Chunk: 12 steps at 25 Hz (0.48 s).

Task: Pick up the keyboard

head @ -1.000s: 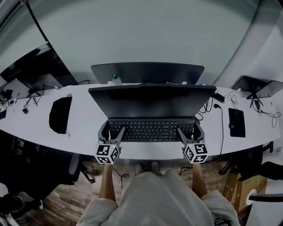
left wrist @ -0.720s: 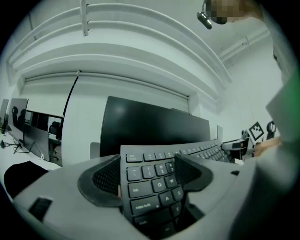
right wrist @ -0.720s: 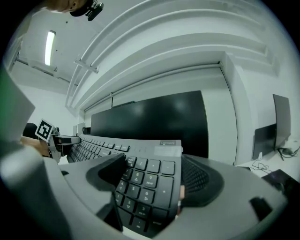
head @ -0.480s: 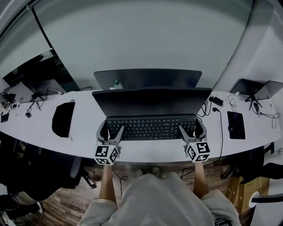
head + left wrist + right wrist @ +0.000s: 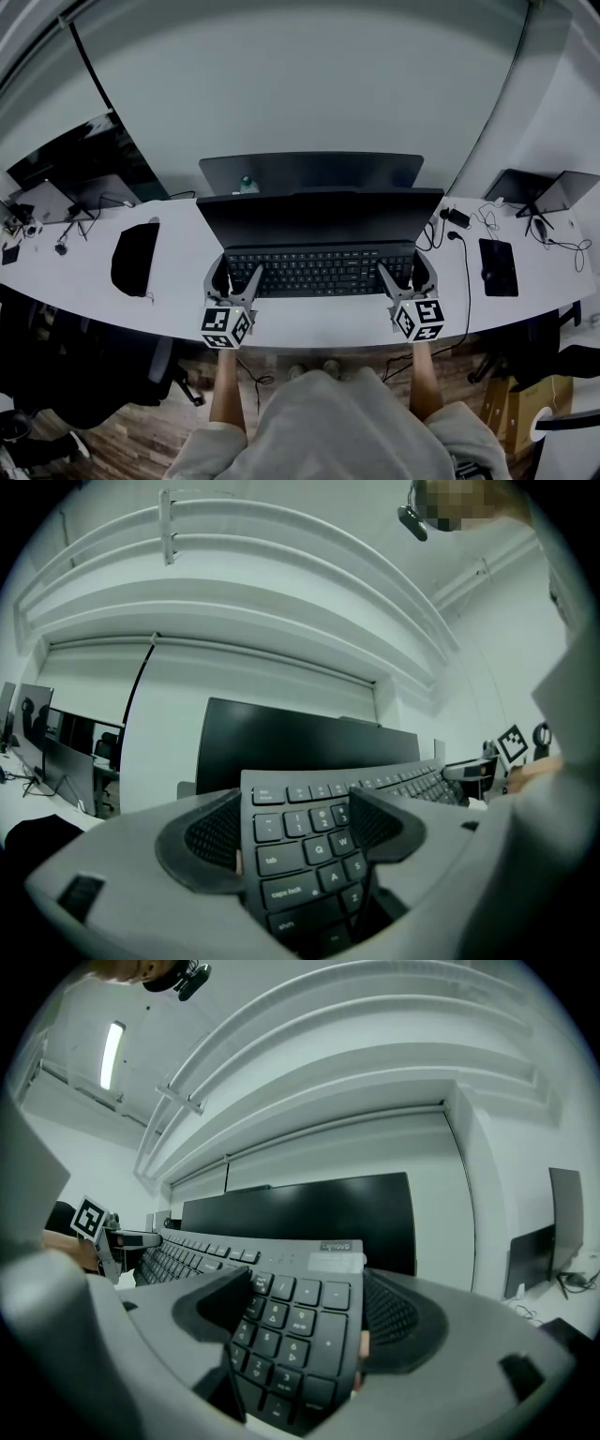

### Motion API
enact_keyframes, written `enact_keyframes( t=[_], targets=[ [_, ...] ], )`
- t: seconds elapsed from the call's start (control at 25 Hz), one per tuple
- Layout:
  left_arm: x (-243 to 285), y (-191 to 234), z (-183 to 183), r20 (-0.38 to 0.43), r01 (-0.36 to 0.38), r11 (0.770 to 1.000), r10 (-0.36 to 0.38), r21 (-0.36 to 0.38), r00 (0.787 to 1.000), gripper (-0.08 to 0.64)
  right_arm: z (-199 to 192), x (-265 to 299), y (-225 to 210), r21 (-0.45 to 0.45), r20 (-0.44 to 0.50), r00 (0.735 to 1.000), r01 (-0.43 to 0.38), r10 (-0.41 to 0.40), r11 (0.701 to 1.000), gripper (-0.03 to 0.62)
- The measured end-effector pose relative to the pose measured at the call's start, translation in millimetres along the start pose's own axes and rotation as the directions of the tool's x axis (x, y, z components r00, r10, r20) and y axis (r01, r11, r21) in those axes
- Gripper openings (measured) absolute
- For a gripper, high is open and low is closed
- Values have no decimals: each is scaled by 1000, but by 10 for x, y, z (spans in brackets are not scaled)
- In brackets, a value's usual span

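A black keyboard point(image 5: 319, 272) hangs level in front of a dark monitor point(image 5: 319, 217), held by its two short ends above the white desk point(image 5: 178, 281). My left gripper point(image 5: 233, 282) is shut on its left end, one pad on each side of the key rows point(image 5: 305, 832). At the number-pad end point(image 5: 295, 1321), my right gripper point(image 5: 405, 278) is shut the same way. In the left gripper view the left gripper point(image 5: 292, 832) grips near the caps lock keys. In the right gripper view the right gripper point(image 5: 309, 1314) straddles the number keys.
A second dark monitor point(image 5: 309, 171) stands behind the first. A black pad point(image 5: 131, 255) lies at the desk's left, a black tablet point(image 5: 498, 266) and cables point(image 5: 464, 253) at its right. Laptops point(image 5: 548, 190) sit far right. The person's legs and wood floor are below the desk edge.
Both grippers have risen a little with the keyboard between them, and it has stayed level. The jaws have not changed their hold.
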<state>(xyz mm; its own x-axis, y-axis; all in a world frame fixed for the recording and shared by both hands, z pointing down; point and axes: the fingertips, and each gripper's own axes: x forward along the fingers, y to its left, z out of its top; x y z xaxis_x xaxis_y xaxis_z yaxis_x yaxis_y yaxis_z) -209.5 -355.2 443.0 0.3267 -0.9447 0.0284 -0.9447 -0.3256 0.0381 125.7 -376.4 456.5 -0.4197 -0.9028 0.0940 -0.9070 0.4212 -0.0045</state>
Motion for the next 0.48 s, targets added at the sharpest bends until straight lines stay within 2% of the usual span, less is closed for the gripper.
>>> enact_keyframes(
  t=[0.48],
  targets=[
    [8, 24, -35, -7, 1, 1000, -1, -3, 1000, 334, -28, 7, 14, 2, -2, 1000, 4, -4, 1000, 367]
  ],
)
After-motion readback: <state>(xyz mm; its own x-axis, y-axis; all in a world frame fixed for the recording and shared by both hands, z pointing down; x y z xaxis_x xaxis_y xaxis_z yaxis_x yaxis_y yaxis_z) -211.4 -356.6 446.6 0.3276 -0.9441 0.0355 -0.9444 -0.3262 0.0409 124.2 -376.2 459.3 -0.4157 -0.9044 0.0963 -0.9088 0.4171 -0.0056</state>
